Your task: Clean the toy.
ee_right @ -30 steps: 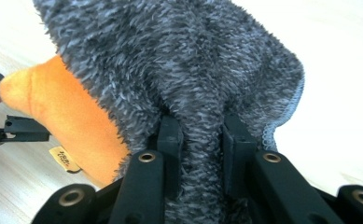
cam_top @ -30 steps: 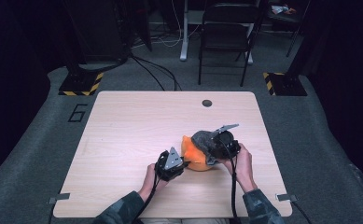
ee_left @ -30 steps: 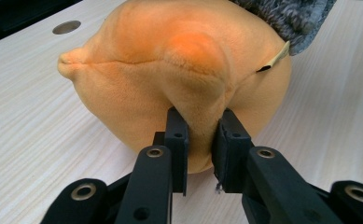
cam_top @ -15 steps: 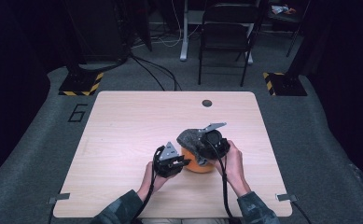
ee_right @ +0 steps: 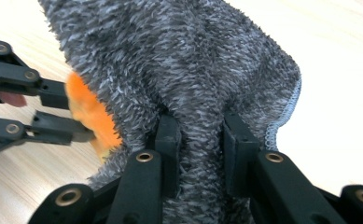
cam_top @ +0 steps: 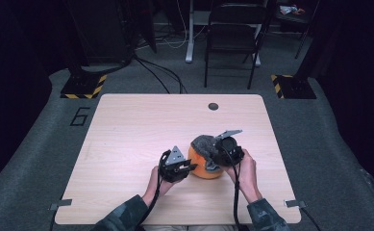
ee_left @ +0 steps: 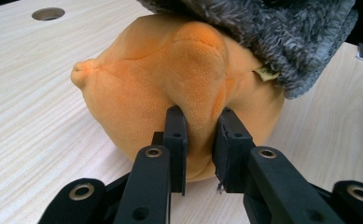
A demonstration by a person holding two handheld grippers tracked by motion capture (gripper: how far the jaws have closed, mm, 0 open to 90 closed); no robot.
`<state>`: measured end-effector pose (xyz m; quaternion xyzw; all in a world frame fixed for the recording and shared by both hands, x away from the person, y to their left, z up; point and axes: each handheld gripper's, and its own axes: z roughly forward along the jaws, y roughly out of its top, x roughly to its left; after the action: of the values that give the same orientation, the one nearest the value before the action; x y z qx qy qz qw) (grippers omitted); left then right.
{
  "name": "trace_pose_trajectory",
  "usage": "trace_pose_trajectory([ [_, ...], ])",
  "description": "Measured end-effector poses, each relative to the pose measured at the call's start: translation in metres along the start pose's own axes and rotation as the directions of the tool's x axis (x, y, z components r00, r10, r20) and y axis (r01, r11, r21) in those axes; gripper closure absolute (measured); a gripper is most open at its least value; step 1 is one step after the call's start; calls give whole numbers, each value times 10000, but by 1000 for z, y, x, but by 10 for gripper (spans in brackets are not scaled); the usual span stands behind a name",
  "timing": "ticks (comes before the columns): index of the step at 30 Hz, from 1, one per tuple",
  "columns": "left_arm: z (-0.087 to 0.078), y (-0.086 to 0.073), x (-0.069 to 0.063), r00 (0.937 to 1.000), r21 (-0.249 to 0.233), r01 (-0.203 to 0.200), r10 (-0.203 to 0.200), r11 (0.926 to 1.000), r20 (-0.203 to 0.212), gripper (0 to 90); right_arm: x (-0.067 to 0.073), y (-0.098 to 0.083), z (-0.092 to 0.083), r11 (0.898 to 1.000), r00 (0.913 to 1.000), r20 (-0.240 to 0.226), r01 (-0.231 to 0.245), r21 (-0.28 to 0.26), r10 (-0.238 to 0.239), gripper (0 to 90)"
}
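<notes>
An orange plush toy [cam_top: 201,166] lies on the wooden table [cam_top: 127,130], right of middle near the front. A grey fuzzy cloth [cam_top: 205,144] is draped over its top and right side. My left gripper [cam_top: 187,167] comes in from the left and is shut on a fold of the orange plush [ee_left: 179,84]; both pads [ee_left: 177,133] pinch it. My right gripper [cam_top: 213,155] reaches from the right and is shut on a bunch of the grey cloth [ee_right: 188,60], its pads [ee_right: 169,135] pressed into the pile. The left gripper [ee_right: 83,133] also appears in the right gripper view, on the orange plush [ee_right: 88,109].
A round cable hole [cam_top: 213,106] sits near the table's far edge. Beyond the table stand a black chair [cam_top: 232,38] and yellow-black striped stand bases [cam_top: 86,86]. A floor marking "6" [cam_top: 80,116] lies left of the table. The table's left half is bare wood.
The right gripper has carried the grey cloth a little leftward and over the top of the orange plush. The left gripper has stayed put on the plush.
</notes>
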<state>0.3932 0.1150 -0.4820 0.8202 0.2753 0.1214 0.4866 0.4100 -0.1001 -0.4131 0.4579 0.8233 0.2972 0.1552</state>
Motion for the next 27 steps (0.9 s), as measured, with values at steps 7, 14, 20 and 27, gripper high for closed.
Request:
trace_pose_trajectory([
  [7, 0, -1, -2, 9999, -30, -41, 41, 10000, -156, 763, -6, -9, -1, 9996, 9996, 41, -267, 119, 266, 712],
  [14, -1, -1, 1, 9999, 46, 71, -71, 10000, -72, 762, -15, -16, 3, 9970, 9976, 241, -658, 411, 649, 712],
  [20, 0, -2, 4, 9998, 24, 198, -198, 9998, -56, 761, -22, -20, 7, 9937, 9950, 244, -977, 550, 965, 712],
  [27, -1, -4, 9, 9988, 23, 491, -491, 9988, 11, 759, -31, -24, 12, 9894, 9924, 334, -1210, 800, 1187, 713],
])
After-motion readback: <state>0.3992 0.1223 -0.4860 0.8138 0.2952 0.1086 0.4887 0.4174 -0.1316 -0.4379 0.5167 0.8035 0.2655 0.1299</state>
